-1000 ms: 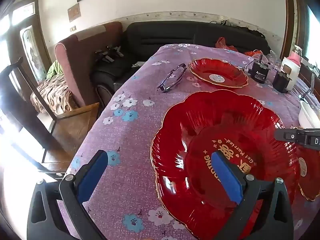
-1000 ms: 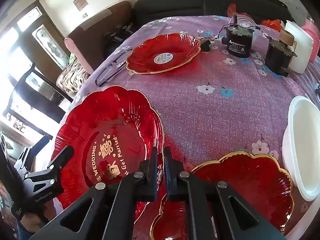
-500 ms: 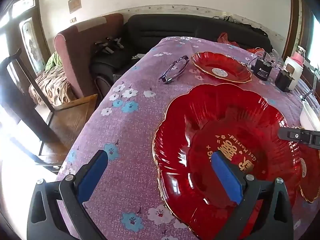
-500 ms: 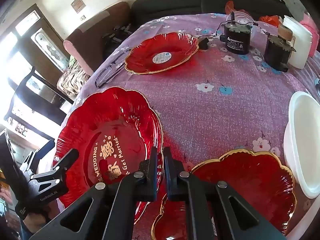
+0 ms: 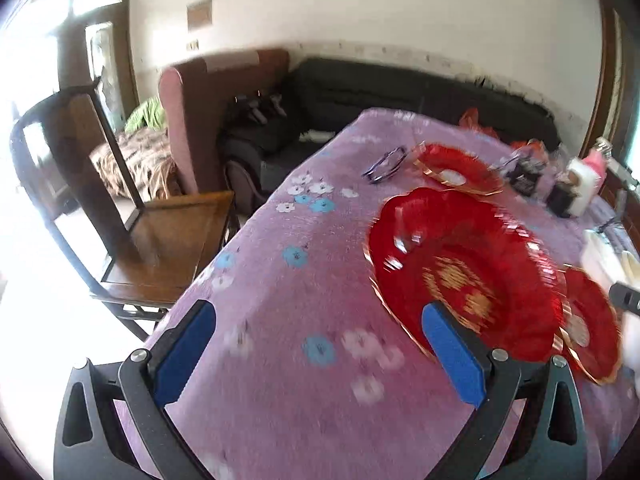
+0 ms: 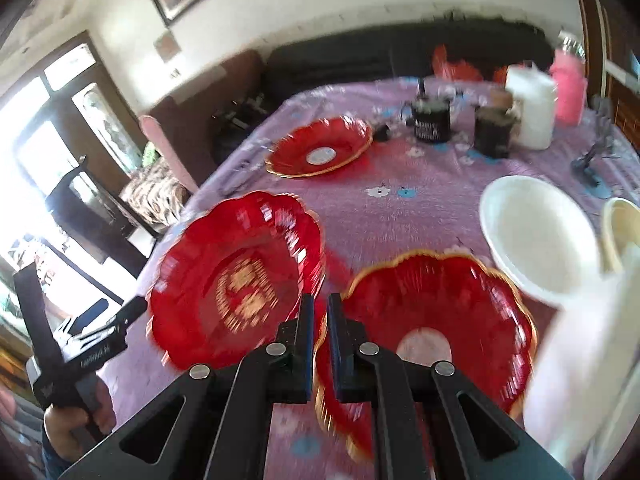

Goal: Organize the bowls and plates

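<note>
Room: you stand at a table (image 5: 280,360) under a purple flowered cloth, with a dark sofa (image 5: 400,92) against the far wall and a wooden chair (image 5: 160,232) off to the left of your left tongs
Left tongs (image 5: 316,354): yours are spread wide, blue pads apart, nothing between them; only cloth lies under the gap
Right tongs (image 6: 318,344): the jaws stand a sliver apart and are just starting to part; no plate is pinched in the slit
Big plate (image 6: 236,280): red with gold lettering, flat on the cloth, just ahead and left of your right tongs, behind the right pad of your left tongs
Near plate (image 6: 440,312): red, gold-edged, right in front of your right tongs, its rim running under the right finger
Far plate (image 6: 320,150): red, well beyond both tongs
White bowl (image 6: 536,236): ahead and right of your right tongs, beside the near plate
Glasses (image 5: 384,164): far ahead of your left tongs, just left of the far plate
Blur: both views are smeared
</note>
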`<state>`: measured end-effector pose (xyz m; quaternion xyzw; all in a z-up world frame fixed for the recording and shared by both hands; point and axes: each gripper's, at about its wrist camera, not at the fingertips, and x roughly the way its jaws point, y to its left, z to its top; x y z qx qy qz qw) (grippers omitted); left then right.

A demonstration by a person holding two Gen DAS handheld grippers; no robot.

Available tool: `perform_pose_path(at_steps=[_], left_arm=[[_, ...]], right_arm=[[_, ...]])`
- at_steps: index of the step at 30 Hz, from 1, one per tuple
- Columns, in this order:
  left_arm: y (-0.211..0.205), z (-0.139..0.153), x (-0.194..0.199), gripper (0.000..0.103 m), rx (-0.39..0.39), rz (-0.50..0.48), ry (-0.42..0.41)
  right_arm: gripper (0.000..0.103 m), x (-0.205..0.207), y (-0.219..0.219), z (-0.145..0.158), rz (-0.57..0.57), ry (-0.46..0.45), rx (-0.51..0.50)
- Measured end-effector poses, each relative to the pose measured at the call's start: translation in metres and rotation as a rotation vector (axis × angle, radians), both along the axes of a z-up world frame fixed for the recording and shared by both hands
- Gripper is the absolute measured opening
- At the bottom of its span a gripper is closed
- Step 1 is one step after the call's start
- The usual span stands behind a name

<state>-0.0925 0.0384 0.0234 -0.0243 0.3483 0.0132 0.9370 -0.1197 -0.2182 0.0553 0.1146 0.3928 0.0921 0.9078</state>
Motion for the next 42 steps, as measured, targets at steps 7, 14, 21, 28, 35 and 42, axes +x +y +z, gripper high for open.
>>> perform_pose_path(at_steps=[7,14,21,28,35,42], left_arm=[[-0.072,-0.011,-0.072,0.103,0.009,-0.192,-0.048],[-0.148,-0.026,-0.090,0.103,0.070,-0.357,0.003],[-0.176,-0.044,-0.094,0.103,0.176,-0.370,0.066],[-0.191,-0.057,-0.084,0.103,0.271,-0.375,0.165],[-0.175,-0.059,-0.074,0.103,0.153,-0.363,0.231],[-0.175,-0.063,-0.073,0.103,0.107,-0.364,0.259]], right_arm=[[0.071,-0.120,0.001,-0.023,-0.029,-0.111,-0.104],[0.078,-0.171,-0.038,-0.039,-0.228,-0.116,-0.216],[0.084,-0.165,-0.059,-0.055,-0.283,-0.062,-0.241],[0.086,-0.155,-0.071,-0.065,-0.270,0.003,-0.166],[0.086,-0.147,-0.089,-0.078,-0.267,0.080,-0.028],[0.092,-0.146,-0.088,-0.078,-0.243,0.079,-0.009]])
